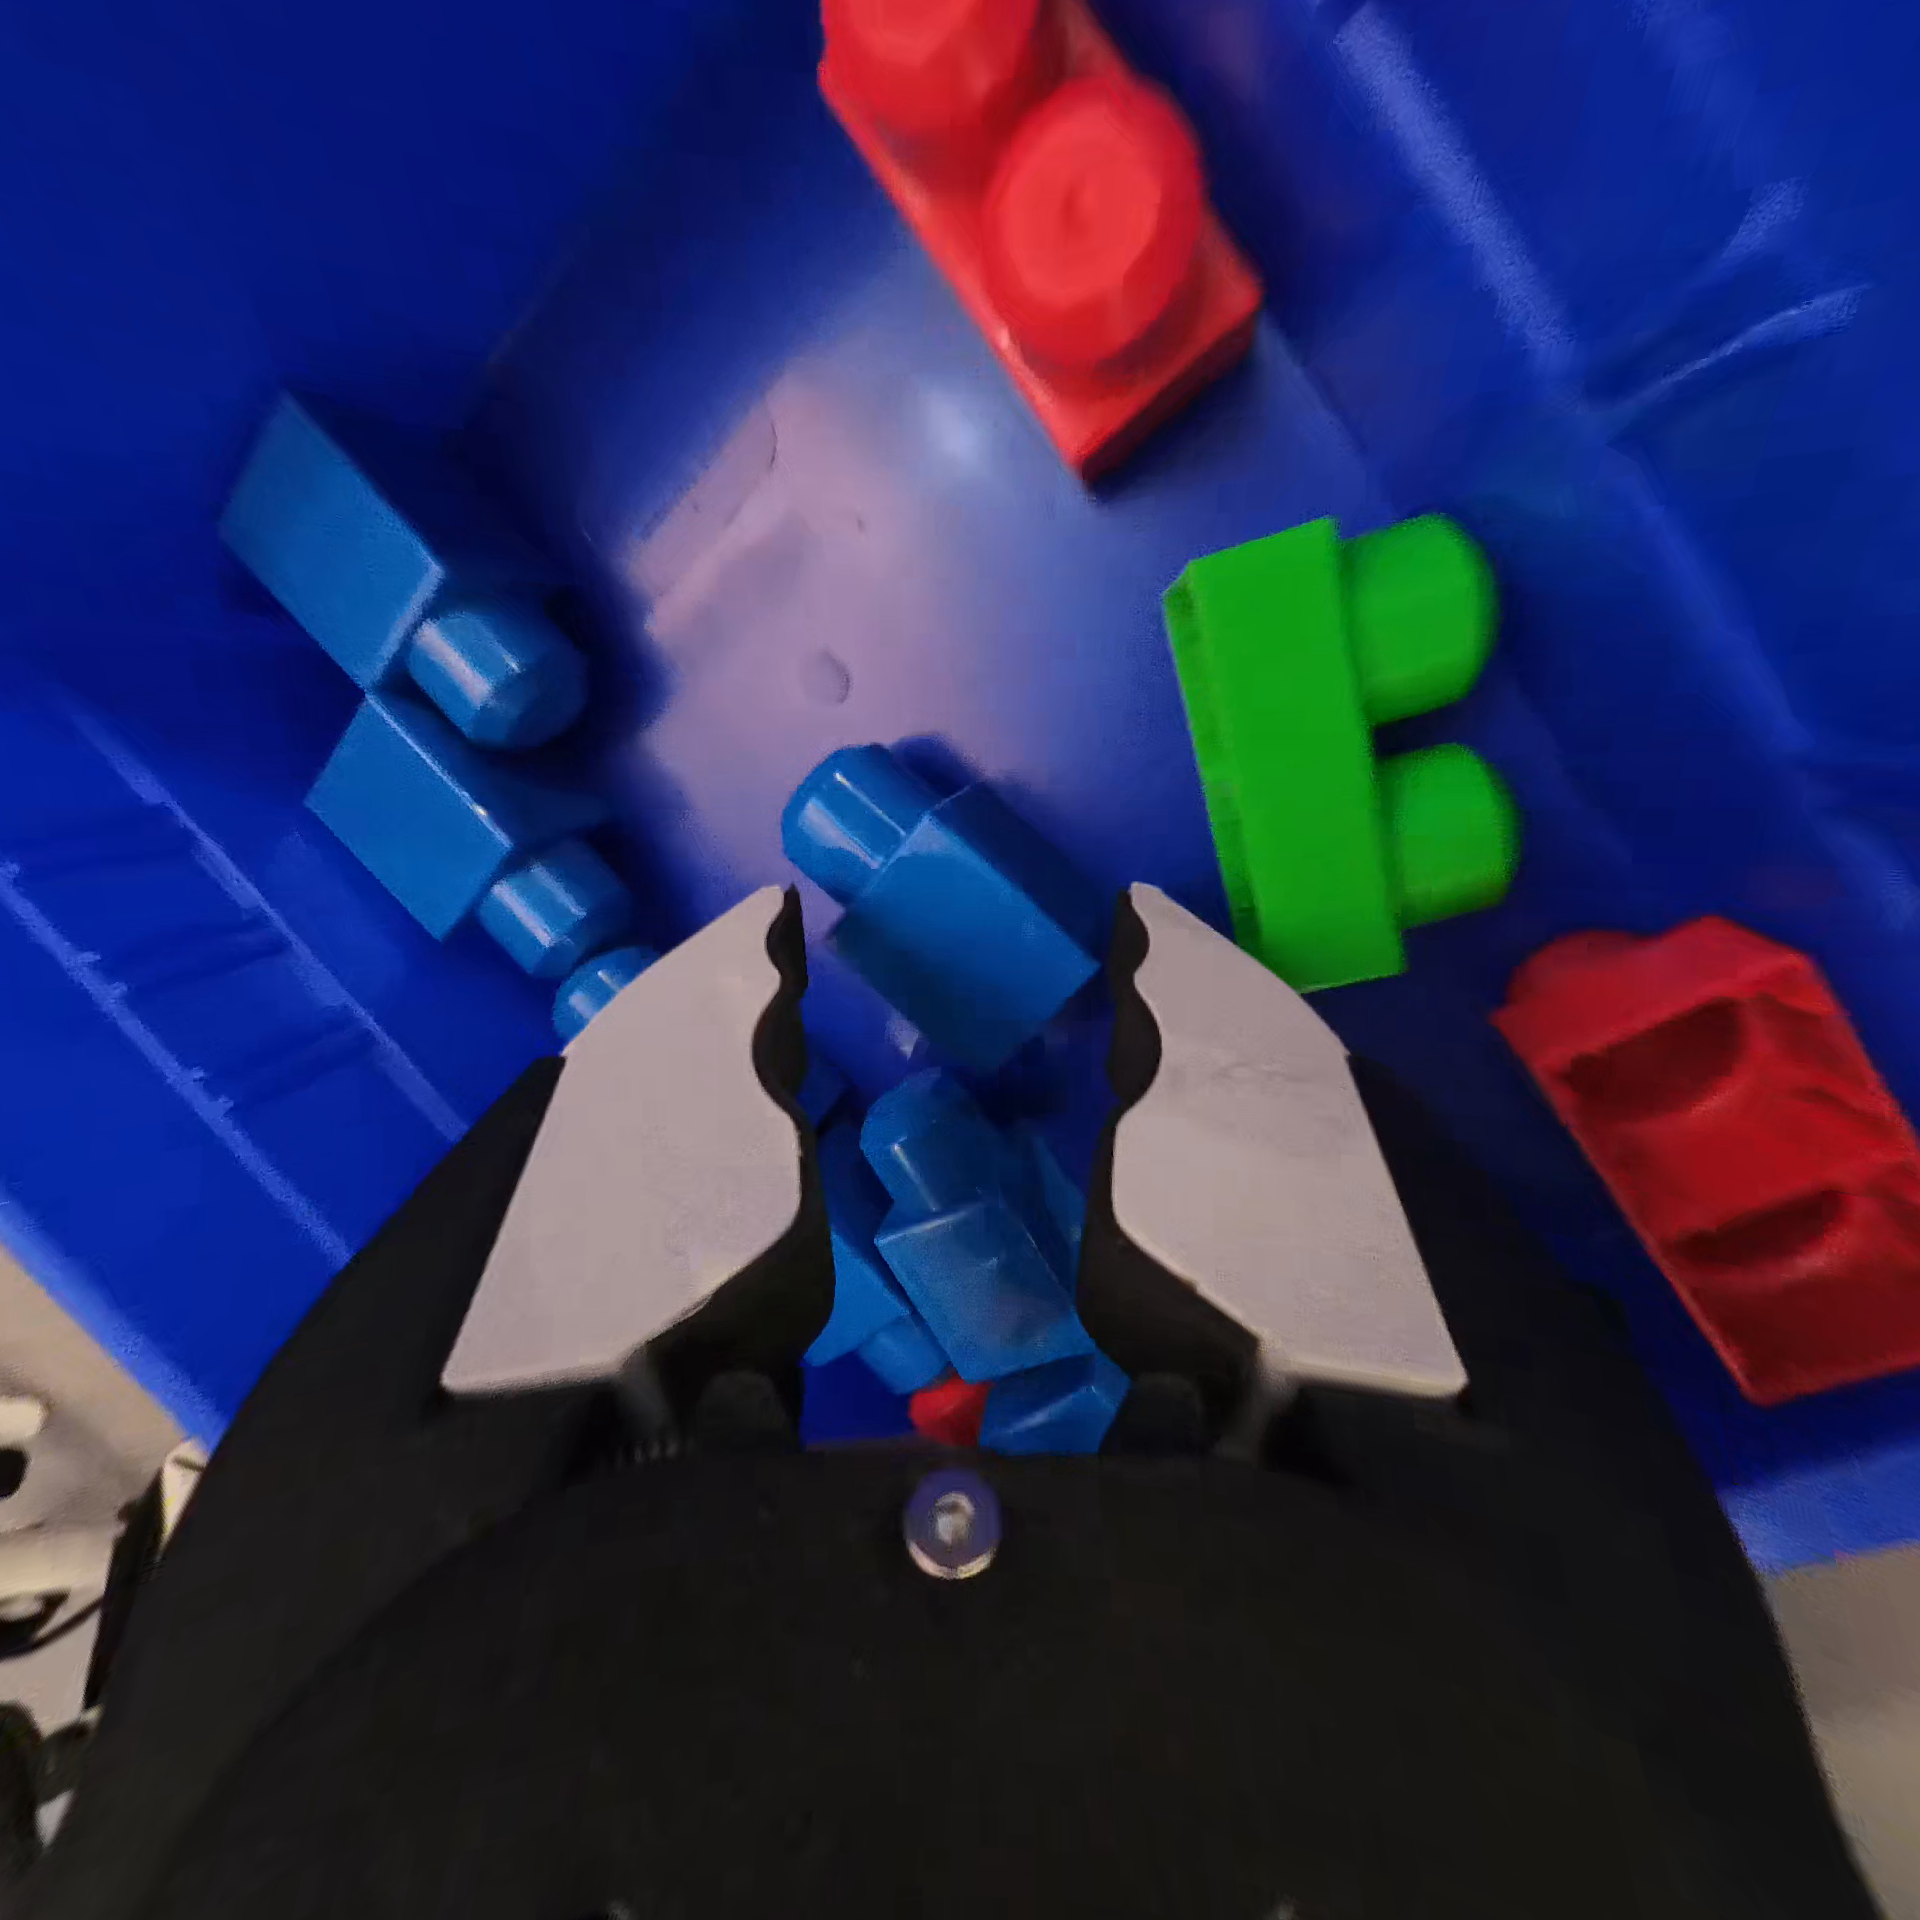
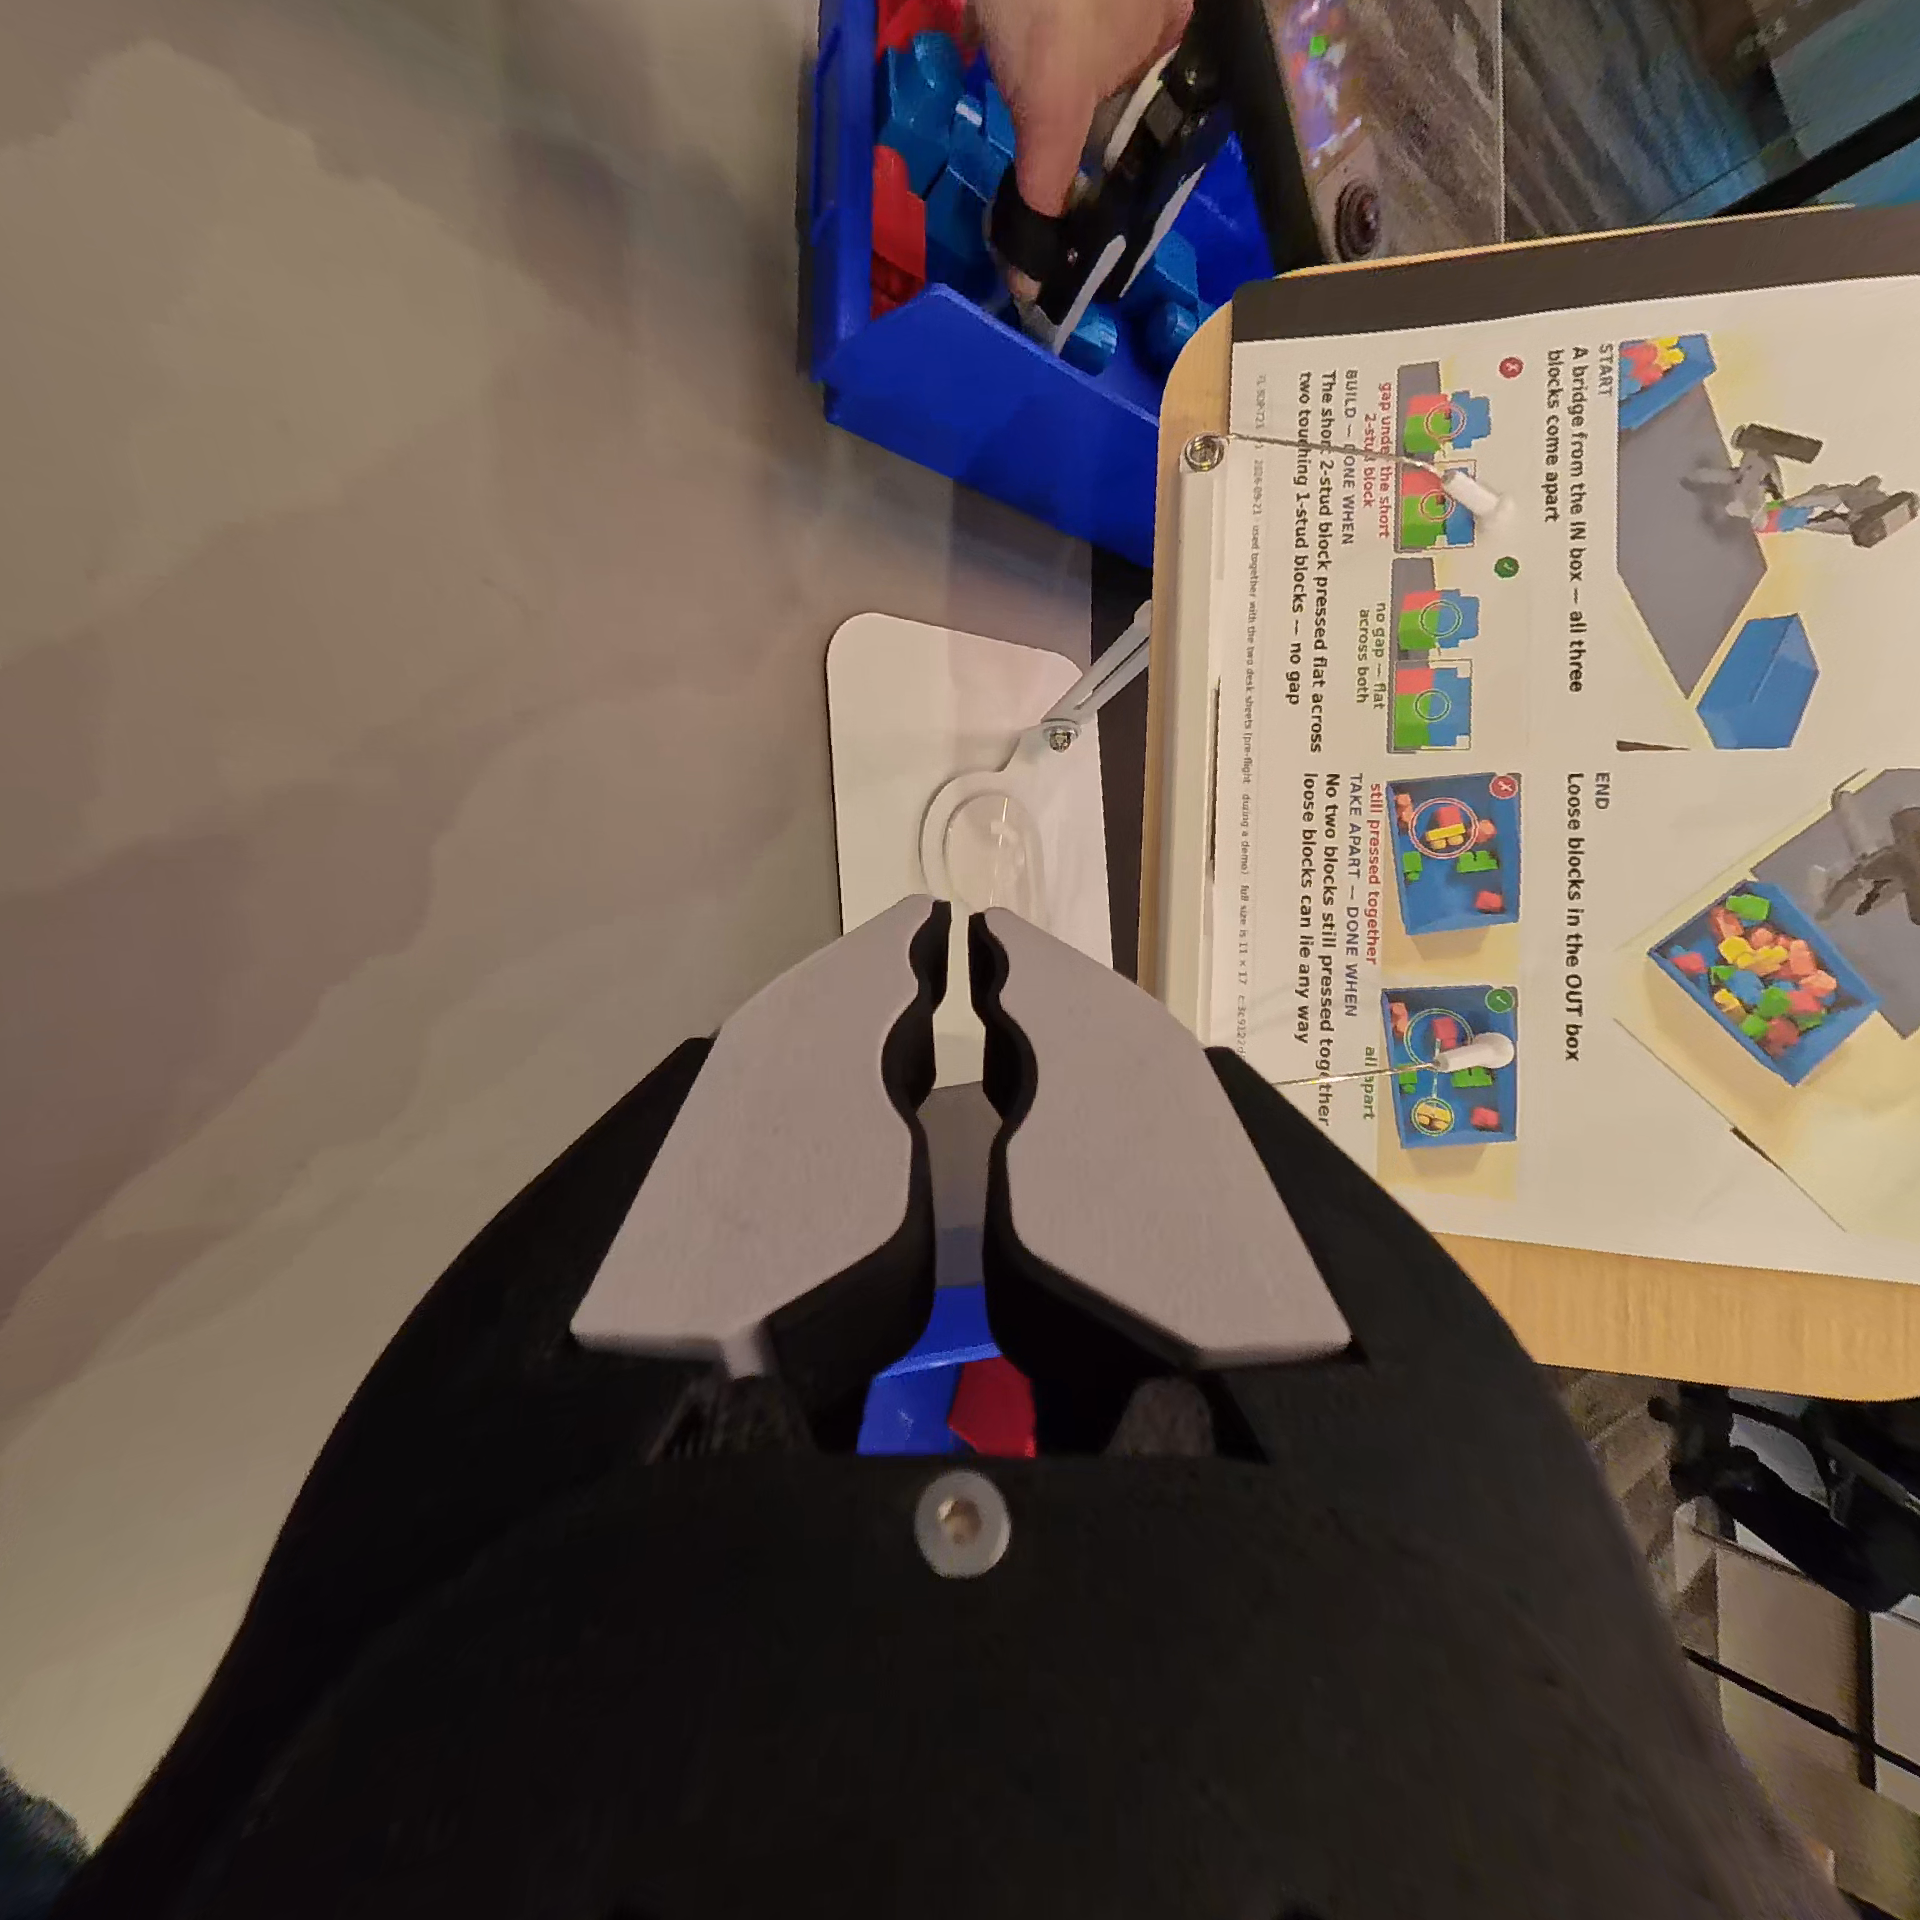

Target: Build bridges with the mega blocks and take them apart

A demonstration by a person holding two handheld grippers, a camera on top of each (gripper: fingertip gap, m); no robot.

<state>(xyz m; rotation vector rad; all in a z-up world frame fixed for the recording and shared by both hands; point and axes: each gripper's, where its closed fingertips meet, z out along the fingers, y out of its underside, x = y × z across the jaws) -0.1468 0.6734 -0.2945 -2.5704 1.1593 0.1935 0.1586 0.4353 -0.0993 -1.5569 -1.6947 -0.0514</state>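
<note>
Left wrist view looks down into the blue bin (image 1: 312, 1039). Far left, blue blocks (image 1: 405, 727) lie on their sides in a row, studs pointing toward bin centre. Between the fingertips: a single-stud blue block (image 1: 935, 904), tipped over, stud pointing up-left. Right of it a green two-stud block (image 1: 1309, 748) on its side, a red two-stud block (image 1: 1039, 229) at top, and another red block (image 1: 1714, 1143) far right with its hollow underside showing.

Handling, my read: hollow moulded plastic, so light and rigid, glossy faces, likely slippery. It won't crush, but it could squirt out of a skewed pinch. Best hold is across the two flat parallel body walls, not the round stud. The block sits diagonal to the jaws, so the wrist probably needs some rotation first.

Left gripper (image 1: 956, 925): jaws wide apart, straddling the blue block. Daylight on the left pad side; the block's corner is near or at the right pad, can't tell contact. Nothing gripped. Pose is steeply nose-down into the bin, over a small pile of blue blocks.

Right wrist view: right gripper (image 2: 958, 920) is closed on nothing, only a sliver between the fingertips. It hangs over the grey table (image 2: 364, 623), pointing at a white stand base (image 2: 894, 707), with an instruction sheet (image 2: 1558, 831) on a wooden board to the right. The bin shows at top with the left gripper inside, well apart.
</note>
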